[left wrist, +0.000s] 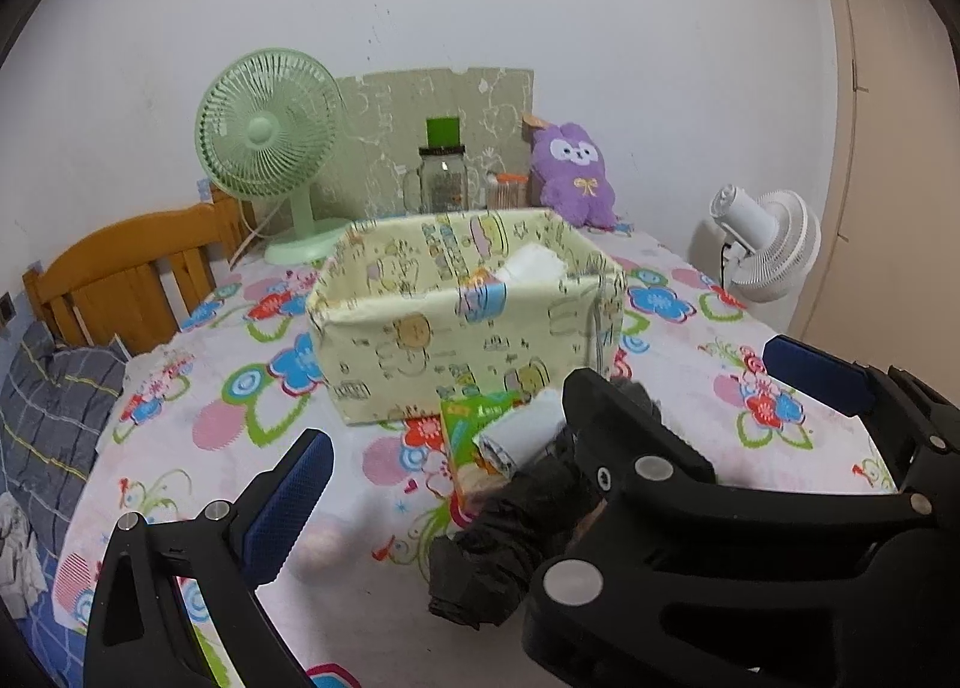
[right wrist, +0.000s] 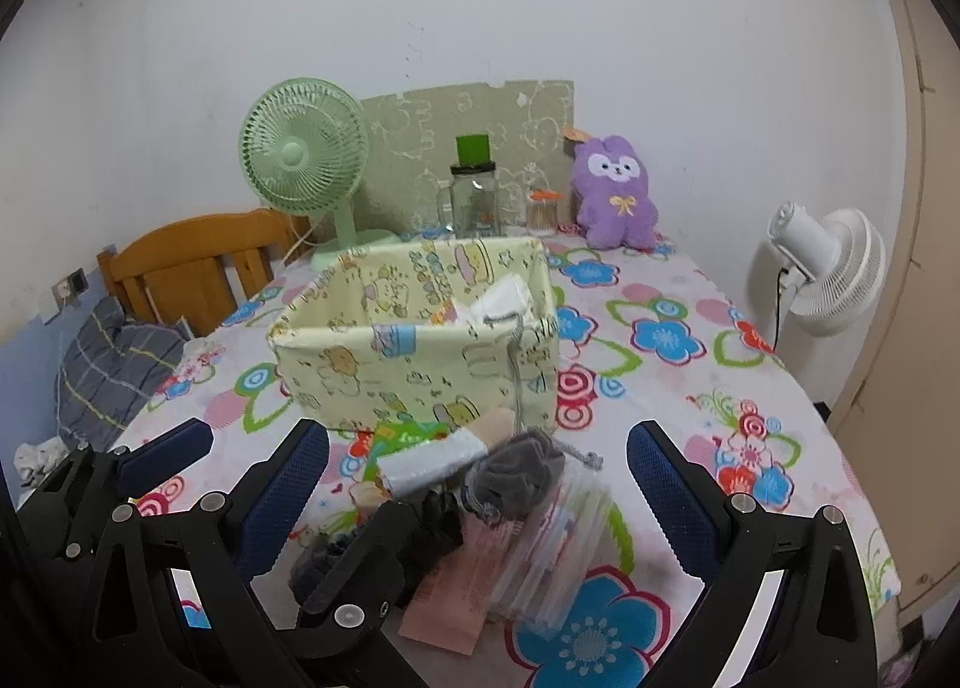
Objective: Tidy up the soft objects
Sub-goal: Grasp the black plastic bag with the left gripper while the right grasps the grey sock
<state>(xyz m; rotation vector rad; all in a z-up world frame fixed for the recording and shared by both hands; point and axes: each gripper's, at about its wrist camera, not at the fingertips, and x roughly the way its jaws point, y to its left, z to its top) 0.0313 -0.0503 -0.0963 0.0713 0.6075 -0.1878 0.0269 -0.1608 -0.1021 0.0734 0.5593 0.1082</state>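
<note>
A pale yellow fabric basket with cartoon prints stands mid-table, also in the right wrist view. White soft items lie inside it. In front of it lies a pile: a green packet, a white roll, black cloth, a grey mesh pouf, a clear packet and a pink item. My left gripper is open over the pile. My right gripper is open around the pile.
A green desk fan, a glass jar, a small orange-lidded jar and a purple plush toy stand at the table's back edge. A white fan stands at the right. A wooden chair is at the left.
</note>
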